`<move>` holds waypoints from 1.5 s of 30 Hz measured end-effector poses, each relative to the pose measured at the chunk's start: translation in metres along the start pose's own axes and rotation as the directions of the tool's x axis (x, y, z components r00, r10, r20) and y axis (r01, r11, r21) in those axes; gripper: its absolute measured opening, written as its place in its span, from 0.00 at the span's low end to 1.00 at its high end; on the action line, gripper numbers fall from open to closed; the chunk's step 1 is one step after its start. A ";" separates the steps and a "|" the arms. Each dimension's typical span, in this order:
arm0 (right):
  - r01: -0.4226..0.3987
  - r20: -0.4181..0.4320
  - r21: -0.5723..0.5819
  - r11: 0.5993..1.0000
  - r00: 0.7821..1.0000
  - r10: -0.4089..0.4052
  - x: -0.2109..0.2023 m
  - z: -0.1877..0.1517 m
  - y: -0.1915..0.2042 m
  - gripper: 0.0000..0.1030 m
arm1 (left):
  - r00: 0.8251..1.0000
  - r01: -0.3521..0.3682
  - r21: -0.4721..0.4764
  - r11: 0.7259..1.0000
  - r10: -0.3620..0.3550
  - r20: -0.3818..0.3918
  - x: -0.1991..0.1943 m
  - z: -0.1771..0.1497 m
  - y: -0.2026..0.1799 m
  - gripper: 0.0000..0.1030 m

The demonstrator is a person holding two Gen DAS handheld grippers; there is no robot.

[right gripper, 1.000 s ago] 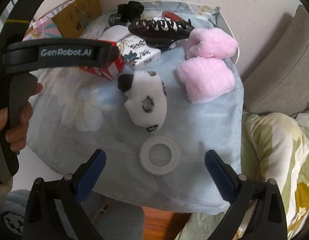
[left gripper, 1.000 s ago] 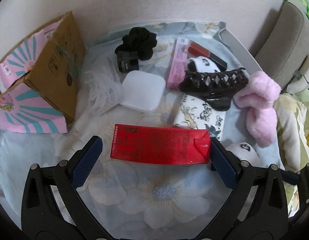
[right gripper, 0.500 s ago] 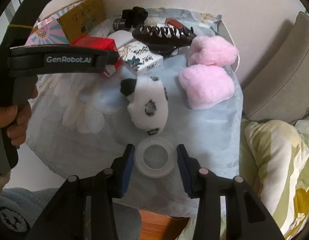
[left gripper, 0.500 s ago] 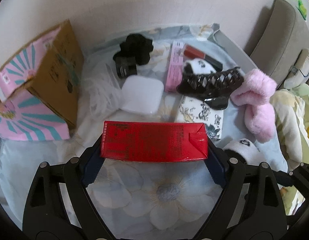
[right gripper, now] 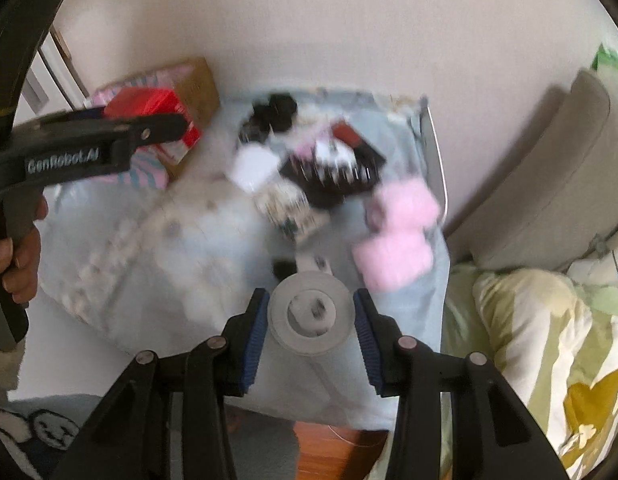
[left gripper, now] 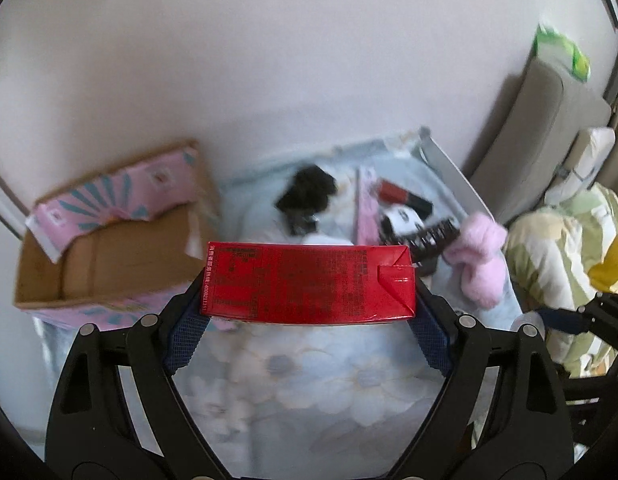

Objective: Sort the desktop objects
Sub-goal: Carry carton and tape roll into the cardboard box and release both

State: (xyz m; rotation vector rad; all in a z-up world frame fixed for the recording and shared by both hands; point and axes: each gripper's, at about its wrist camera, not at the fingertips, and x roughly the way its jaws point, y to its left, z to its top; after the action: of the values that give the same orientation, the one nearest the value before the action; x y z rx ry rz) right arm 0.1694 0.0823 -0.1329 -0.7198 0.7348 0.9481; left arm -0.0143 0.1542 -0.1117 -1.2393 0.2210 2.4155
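The left gripper [left gripper: 309, 304] clamps one red carton [left gripper: 309, 282], long axis crosswise between its fingers; the right gripper [right gripper: 309, 316] clamps one white ring [right gripper: 311, 318], lying flat.

Red carton [left gripper: 309, 282], dark print; pink-teal sunburst cardboard box [left gripper: 109, 240]; pale blue floral cloth [left gripper: 309, 368]; pink fluffy item [right gripper: 397, 232]; translucent white ring [right gripper: 311, 318].

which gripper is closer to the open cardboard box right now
Left. The left gripper, shut on the red carton, hangs just beside the cardboard box. The right gripper, shut on the white ring, is across the cloth from it.
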 end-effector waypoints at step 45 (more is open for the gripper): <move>-0.045 -0.121 0.103 0.994 0.991 0.057 0.154 0.226 0.219 0.38 | 0.979 -0.195 -0.245 0.950 0.173 -0.107 0.040 0.014 0.310 0.85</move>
State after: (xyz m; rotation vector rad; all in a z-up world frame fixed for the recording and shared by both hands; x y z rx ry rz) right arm 0.0861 0.4198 -0.1788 -0.6784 0.9079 0.9121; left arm -0.1795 -0.1092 -0.1502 -1.4948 0.0519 2.6181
